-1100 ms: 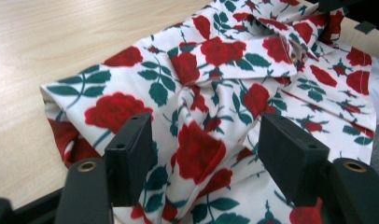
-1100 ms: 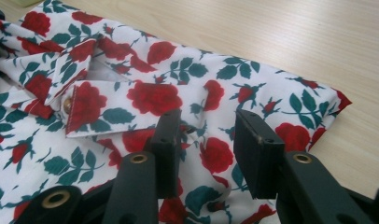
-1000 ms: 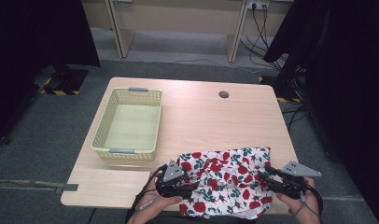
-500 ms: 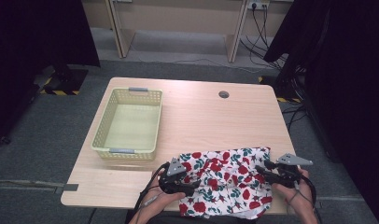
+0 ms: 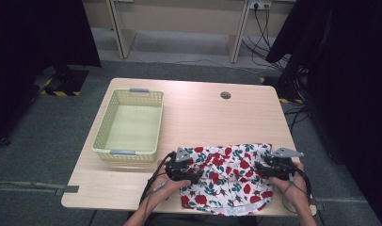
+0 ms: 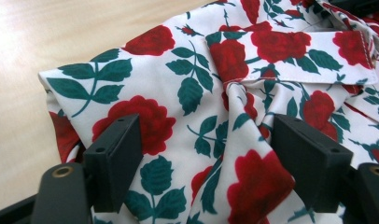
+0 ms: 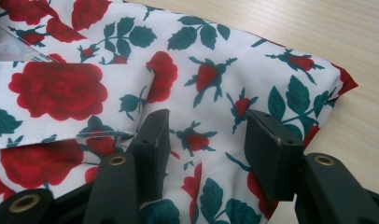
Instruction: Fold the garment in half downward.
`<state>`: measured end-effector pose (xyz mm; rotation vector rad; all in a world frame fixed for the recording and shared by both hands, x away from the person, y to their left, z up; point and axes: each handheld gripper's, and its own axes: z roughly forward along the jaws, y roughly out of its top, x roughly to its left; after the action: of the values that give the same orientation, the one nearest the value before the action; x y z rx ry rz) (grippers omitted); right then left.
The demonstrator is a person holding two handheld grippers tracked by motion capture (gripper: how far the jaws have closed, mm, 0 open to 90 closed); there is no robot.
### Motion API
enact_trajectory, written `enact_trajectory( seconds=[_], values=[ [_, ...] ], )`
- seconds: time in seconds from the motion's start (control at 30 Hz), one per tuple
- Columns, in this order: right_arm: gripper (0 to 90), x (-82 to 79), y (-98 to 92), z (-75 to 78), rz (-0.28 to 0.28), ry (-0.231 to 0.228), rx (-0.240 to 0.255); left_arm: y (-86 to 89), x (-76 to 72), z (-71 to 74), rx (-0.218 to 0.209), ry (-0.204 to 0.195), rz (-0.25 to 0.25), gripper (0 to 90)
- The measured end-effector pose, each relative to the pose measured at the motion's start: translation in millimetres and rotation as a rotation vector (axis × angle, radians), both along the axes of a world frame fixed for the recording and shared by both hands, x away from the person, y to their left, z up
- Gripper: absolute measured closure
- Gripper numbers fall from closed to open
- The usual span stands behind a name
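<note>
A white cloth with red roses and green leaves [image 5: 226,175] lies crumpled on the near part of the wooden table [image 5: 203,113]. My left gripper [image 5: 196,176] sits at the cloth's left edge and points right. Its jaws have just been opening and stand wide, and a raised fold of the cloth [image 6: 187,60] lies loose between them, seen past my left gripper [image 6: 204,126]. My right gripper [image 5: 259,168] is at the cloth's right edge, pointing left. Its jaws have also been opening. In the right gripper view, my right gripper [image 7: 208,119] straddles the flat cloth [image 7: 201,46] without pinching it.
A pale yellow plastic basket [image 5: 106,123] stands with nothing in it on the table's left half. A round cable hole [image 5: 225,95] is near the far edge. Bare tabletop lies between the basket and the cloth. Dark curtains and cables surround the table.
Both grippers have moved a little away from the table's near edge and lower onto the cloth, the right one also leftward. Their jaws stand wider than before.
</note>
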<state>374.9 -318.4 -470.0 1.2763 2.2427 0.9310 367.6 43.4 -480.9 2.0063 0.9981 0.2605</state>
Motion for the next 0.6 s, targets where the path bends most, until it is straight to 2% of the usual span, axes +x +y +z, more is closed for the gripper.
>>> enact_trajectory(
  seconds=[0.17, 0.27, 0.43, 0.6],
  values=[
    [50.0, 19.0, 0.0, 1.1, -0.014, 0.013, 0.0, -0.5, 24.0, -1.2, -0.027, 0.0, 0.038, 24.5],
    [49.6, 28.5, -0.9, 0.9, -0.028, 0.014, 0.008, -1.0, 31.6, -0.4, -0.029, -0.016, 0.055, 23.9],
    [45.4, 31.8, -3.7, 2.0, -0.042, 0.016, 0.045, -3.8, 24.9, 5.9, -0.011, -0.075, 0.047, 22.1],
    [43.5, 15.6, -4.9, 11.8, -0.027, -0.028, 0.078, -8.4, 13.0, 14.7, -0.028, -0.11, 0.034, 18.3]
  ],
)
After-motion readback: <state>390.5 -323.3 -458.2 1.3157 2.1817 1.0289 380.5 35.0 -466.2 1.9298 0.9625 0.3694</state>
